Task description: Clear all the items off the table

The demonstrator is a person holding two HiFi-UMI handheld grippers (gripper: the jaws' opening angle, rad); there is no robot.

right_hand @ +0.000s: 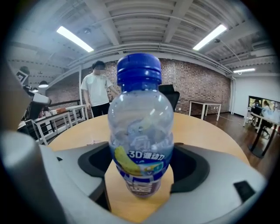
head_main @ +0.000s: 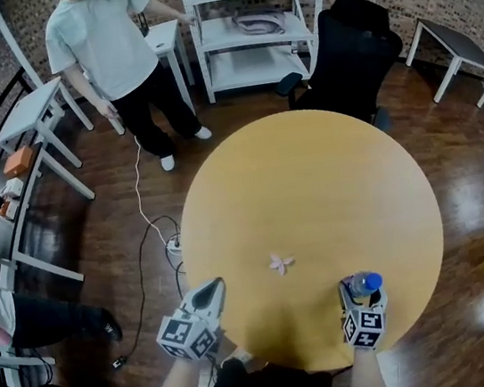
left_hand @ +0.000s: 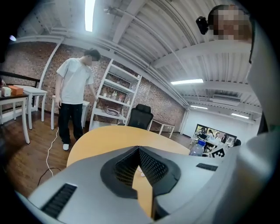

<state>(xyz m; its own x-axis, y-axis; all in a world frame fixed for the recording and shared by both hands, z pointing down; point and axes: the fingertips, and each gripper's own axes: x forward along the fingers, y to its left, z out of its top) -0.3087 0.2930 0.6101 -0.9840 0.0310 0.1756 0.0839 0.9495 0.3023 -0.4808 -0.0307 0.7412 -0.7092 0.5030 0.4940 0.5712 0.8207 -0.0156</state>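
Water bottle [right_hand: 140,131] stands upright on the bench [head_main: 312,178], long axis vertical, blue cap up, at about 5 o'clock and close to the near rim. Right hand-held gripper [head_main: 362,298]: released, jaws spread wide with the bottle standing between them, a gap visible on each side, so not yet gripped. It needs only to clench; little margin toward the rim at 6 o'clock. Left hand-held gripper [head_main: 210,294]: clenched on nothing, tips together, over the rim at 7 o'clock. A small pale pink item [head_main: 280,263] lies flat just below centre, at 2 o'clock from the left gripper, which is the nearer one. Bench otherwise bare toward 12 o'clock. An office chair [head_main: 349,55] sits beyond the far rim.
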